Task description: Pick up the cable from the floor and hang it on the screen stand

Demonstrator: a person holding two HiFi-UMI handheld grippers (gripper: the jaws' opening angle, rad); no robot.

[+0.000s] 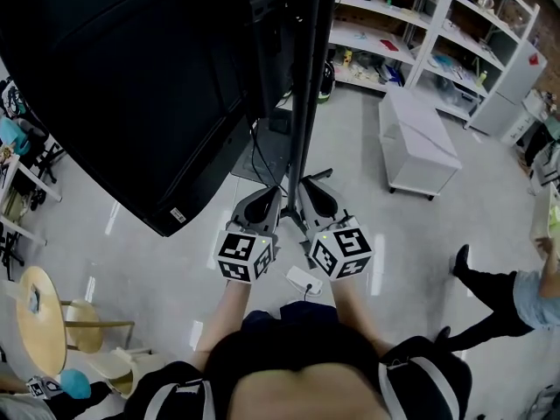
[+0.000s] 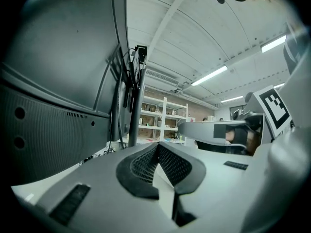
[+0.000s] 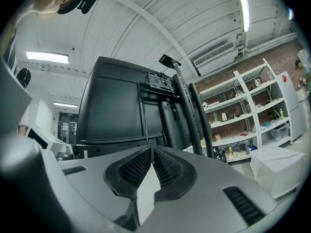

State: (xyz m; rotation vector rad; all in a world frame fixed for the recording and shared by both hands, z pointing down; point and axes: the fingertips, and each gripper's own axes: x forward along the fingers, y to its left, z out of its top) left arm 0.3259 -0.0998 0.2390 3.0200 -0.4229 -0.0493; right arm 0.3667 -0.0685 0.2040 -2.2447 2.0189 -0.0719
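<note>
Both grippers sit low at the foot of the screen stand [image 1: 304, 103], one on each side of its pole, pointing level at it. The left gripper [image 1: 265, 201] is just left of the pole. Its jaws are narrow, tips together, with nothing between them. The right gripper [image 1: 317, 198] is just right of the pole, and its jaws are also pinched to a narrow V with the tips meeting. In the right gripper view a thin dark wire on the stand lines up with the tips, but I cannot tell whether it is pinched.

The cable [image 1: 303, 280] shows as a white brick with a short dark lead. It lies on the floor [image 1: 157, 261] on the near side of the stand, between the two marker cubes and touching neither gripper.

The black screen [image 1: 114, 86] hangs off the stand's left side, tilted.

For containers, the white shelving [image 1: 411, 24] well behind the stand, to the right, holds small clutter, including kettle-like pots and bottles, too small to sort. The white cabinet [image 1: 418, 138] right of the stand is closed, with a bare top.

A wooden stool [image 1: 39, 318] stands far left of the stand, and a person [image 1: 507, 296] is at the far right.
</note>
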